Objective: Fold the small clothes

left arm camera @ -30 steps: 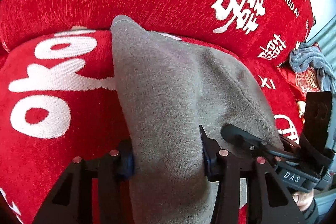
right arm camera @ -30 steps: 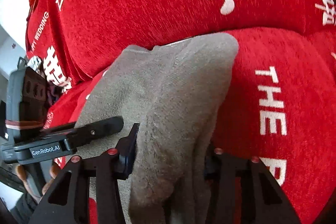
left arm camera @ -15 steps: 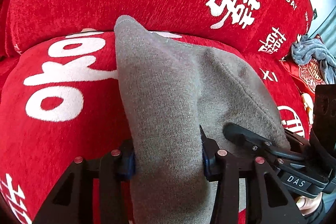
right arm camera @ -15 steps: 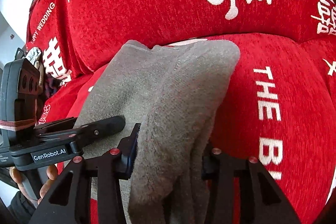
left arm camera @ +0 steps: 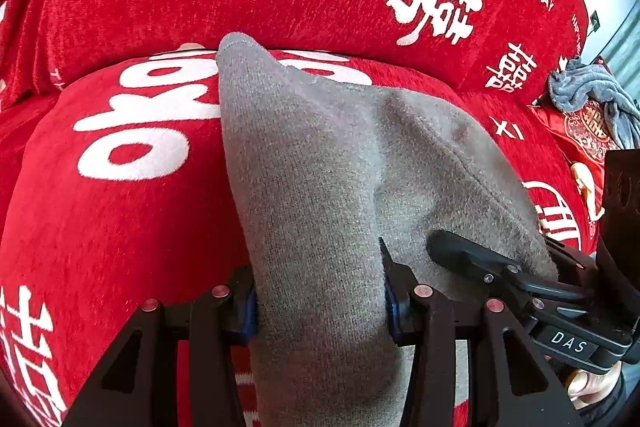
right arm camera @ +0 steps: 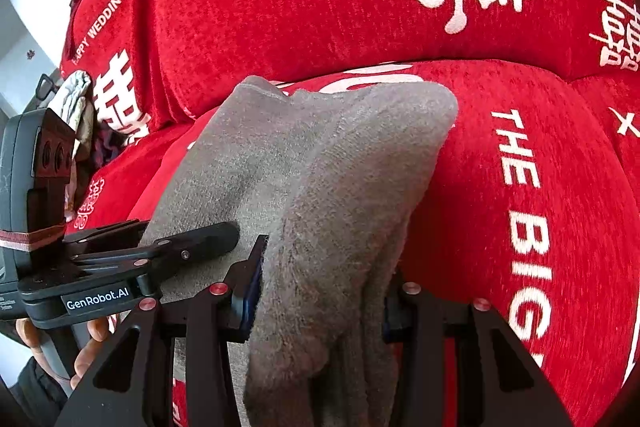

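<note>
A grey knitted garment [left arm camera: 320, 187] is held over the seat of a red sofa [left arm camera: 120, 227] printed with white characters, its far corners resting near the crease below the backrest. The left tongs [left arm camera: 320, 307] are clenched on a thick bunch of the near left edge, and the right tongs [right arm camera: 320, 303] are clenched on the near right edge, where several layers appear gathered. The step in hand seems to be a fold, with the near edge lifted and carried by both tongs together. The next move likely calls for the edge to be laid flat and even, kept level between the two grips, before the cloth is released. No container is seen; a crumpled grey cloth [left arm camera: 588, 87] lies at the far right of the sofa, well apart.
</note>
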The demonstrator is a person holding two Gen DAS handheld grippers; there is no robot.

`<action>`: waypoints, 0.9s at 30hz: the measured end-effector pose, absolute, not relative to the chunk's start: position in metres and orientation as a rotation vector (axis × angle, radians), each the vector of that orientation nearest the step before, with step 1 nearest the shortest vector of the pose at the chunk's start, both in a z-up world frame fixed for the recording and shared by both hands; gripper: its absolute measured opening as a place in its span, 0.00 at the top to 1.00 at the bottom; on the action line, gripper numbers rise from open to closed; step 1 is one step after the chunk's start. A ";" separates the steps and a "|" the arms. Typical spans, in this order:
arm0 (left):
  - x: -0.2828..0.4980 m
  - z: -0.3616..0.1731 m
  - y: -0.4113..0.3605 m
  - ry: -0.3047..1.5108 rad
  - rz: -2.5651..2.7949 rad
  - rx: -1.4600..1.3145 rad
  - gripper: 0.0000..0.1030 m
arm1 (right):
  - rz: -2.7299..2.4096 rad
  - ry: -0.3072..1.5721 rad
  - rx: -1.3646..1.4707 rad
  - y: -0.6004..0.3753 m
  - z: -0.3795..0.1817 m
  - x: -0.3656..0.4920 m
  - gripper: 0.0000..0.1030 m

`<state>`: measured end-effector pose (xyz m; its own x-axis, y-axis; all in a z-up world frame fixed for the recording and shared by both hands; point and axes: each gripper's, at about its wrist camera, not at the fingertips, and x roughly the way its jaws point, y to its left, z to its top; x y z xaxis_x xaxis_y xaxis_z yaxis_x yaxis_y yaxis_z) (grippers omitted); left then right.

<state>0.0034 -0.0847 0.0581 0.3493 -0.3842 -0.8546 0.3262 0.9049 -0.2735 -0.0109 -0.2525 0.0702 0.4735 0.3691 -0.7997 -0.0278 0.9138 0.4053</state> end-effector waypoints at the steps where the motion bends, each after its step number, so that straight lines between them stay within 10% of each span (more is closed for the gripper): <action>1: 0.002 0.059 -0.084 1.122 -0.459 -0.059 0.53 | 0.251 1.054 0.355 -0.250 0.072 -0.013 0.54; 27: -0.066 0.061 -0.059 1.073 -0.426 -0.017 0.53 | 0.265 1.039 0.295 -0.215 0.082 -0.071 0.55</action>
